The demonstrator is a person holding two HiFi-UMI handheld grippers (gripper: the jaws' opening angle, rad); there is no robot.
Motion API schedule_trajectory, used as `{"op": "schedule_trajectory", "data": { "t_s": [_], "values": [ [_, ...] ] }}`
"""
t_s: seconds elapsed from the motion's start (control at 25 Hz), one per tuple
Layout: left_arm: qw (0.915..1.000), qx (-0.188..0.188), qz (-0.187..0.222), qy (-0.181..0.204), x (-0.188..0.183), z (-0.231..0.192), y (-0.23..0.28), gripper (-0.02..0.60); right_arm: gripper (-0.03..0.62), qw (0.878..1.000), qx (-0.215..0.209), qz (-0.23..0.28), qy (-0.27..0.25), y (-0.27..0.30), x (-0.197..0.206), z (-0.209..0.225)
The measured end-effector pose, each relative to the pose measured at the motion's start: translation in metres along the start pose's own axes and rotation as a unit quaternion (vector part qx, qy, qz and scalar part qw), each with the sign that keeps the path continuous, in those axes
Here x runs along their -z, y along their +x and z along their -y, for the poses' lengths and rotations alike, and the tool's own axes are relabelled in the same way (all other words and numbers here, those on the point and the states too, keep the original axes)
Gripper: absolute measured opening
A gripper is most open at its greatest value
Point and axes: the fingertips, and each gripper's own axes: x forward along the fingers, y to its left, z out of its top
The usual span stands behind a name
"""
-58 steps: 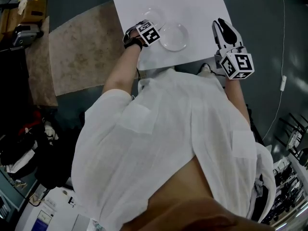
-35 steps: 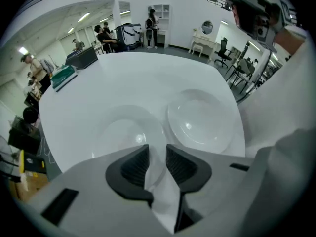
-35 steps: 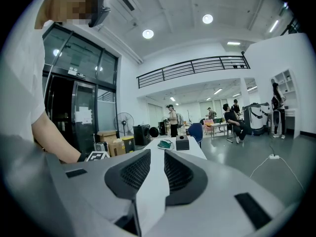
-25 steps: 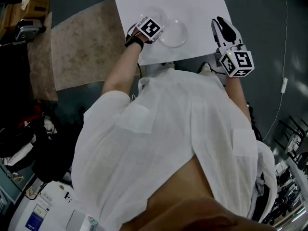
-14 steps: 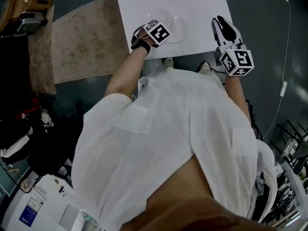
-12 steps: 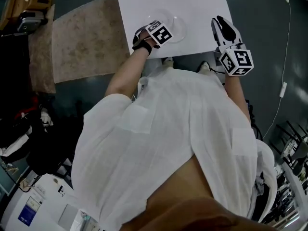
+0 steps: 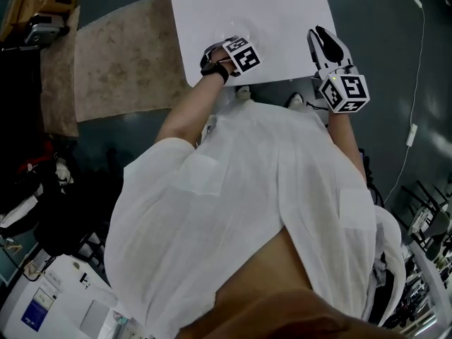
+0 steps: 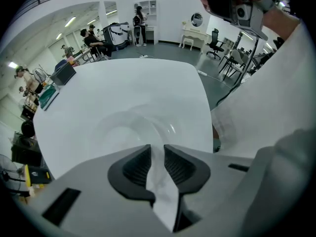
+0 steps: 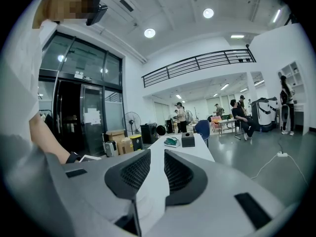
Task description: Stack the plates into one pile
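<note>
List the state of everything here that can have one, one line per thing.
Plates: clear, right side up, overlapping on the table; how squarely they sit is unclear.
Left gripper: pointing steeply down, shut on the near rim of one plate; its jaws have just been opening slightly.
Right gripper: roughly level at the table's right edge, jaws narrowly apart, nothing between them.
Table: white, bearing the plates.

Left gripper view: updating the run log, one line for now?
left gripper: jaws just opened slightly at clear plates, grip unclear | right gripper: open, empty
</note>
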Motion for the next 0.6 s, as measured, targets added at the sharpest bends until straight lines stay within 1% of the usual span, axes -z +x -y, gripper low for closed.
{"op": "schedule_trajectory", "data": {
  "t_s": [0.2, 0.36, 0.6],
  "values": [
    [0.9998, 0.017, 0.002, -0.003, -0.007, 0.008, 0.004, 0.092, 0.104, 1.000, -0.001, -0.003, -0.003, -0.001, -0.002, 0.002],
    [0.9993, 0.037, 0.000, -0.007, -0.016, 0.022, 0.010, 0.095, 0.104, 1.000, 0.001, -0.005, -0.006, -0.006, -0.002, 0.012],
    [0.9970, 0.070, -0.002, -0.034, -0.022, 0.041, 0.017, 0.097, 0.104, 1.000, -0.002, -0.007, -0.010, -0.009, -0.008, 0.025]
  ]
}}
